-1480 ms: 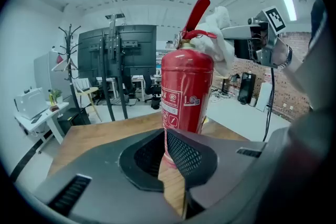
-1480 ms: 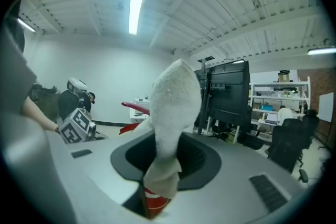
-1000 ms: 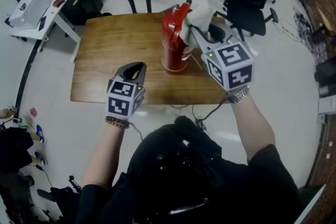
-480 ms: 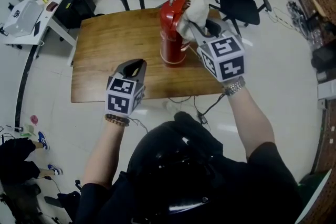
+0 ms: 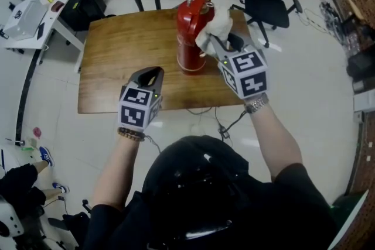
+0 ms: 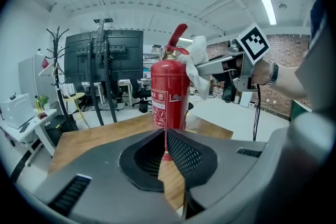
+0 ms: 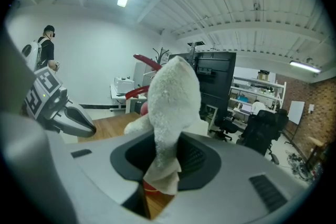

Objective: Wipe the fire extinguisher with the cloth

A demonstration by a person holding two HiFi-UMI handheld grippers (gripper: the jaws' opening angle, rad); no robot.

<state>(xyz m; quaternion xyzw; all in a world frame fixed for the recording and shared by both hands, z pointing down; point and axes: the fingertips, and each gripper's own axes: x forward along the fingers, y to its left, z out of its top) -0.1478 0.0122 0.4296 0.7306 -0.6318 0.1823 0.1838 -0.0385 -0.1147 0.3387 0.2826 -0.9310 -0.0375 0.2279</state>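
Glossy pale floor (image 5: 304,38) all round, and on it a wooden table (image 5: 111,61) with a warm, streaky grain. We see the fire extinguisher (image 5: 189,38) standing upright on that table, a little right of its middle. It is a smooth red cylinder with a printed label on its side and a curved red lever on top.

Over on the right, the right gripper (image 5: 218,47) has its grey jaws pinching the cloth (image 5: 217,25). We make that out as a fluffy white wad, nubbly like terry, with a flat hemmed corner hanging below the mesh-textured pads. It looks to rest against the extinguisher's upper right side, by the valve.

Now the left gripper (image 5: 150,75): it hovers over the near part of the table, well apart from the cylinder. Its jaws are pressed together on nothing, with only a thin seam between the dark pads.
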